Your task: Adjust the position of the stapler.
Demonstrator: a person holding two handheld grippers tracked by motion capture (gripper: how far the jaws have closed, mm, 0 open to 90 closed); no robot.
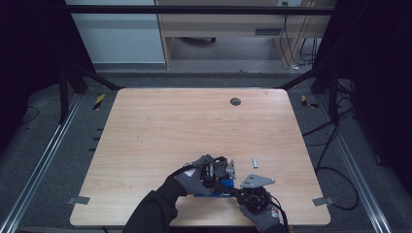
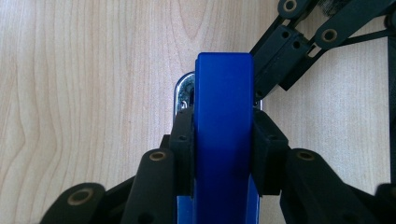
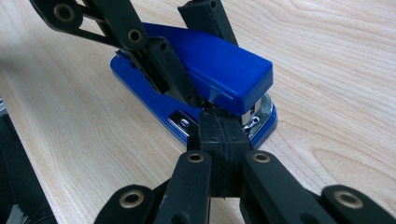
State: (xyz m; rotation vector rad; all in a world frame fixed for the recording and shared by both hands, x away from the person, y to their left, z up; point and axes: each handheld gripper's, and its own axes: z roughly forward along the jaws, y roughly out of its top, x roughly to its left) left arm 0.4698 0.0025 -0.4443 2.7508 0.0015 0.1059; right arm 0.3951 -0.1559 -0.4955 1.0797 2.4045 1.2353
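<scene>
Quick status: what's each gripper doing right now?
Left gripper: closed on the blue stapler.
Right gripper: jaws shut together, tips at the stapler's front.

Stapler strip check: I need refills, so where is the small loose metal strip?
High view: the metal strip lies on the table, near its front edge, just right of both grippers.

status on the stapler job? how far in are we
Done: the left gripper is clamped on the sides of the blue stapler, steadying it on the table. In hand: the right gripper, jaws shut, has its tip at the stapler's front gap. Left: a small grey strip lies loose nearby, possibly staples to load.
</scene>
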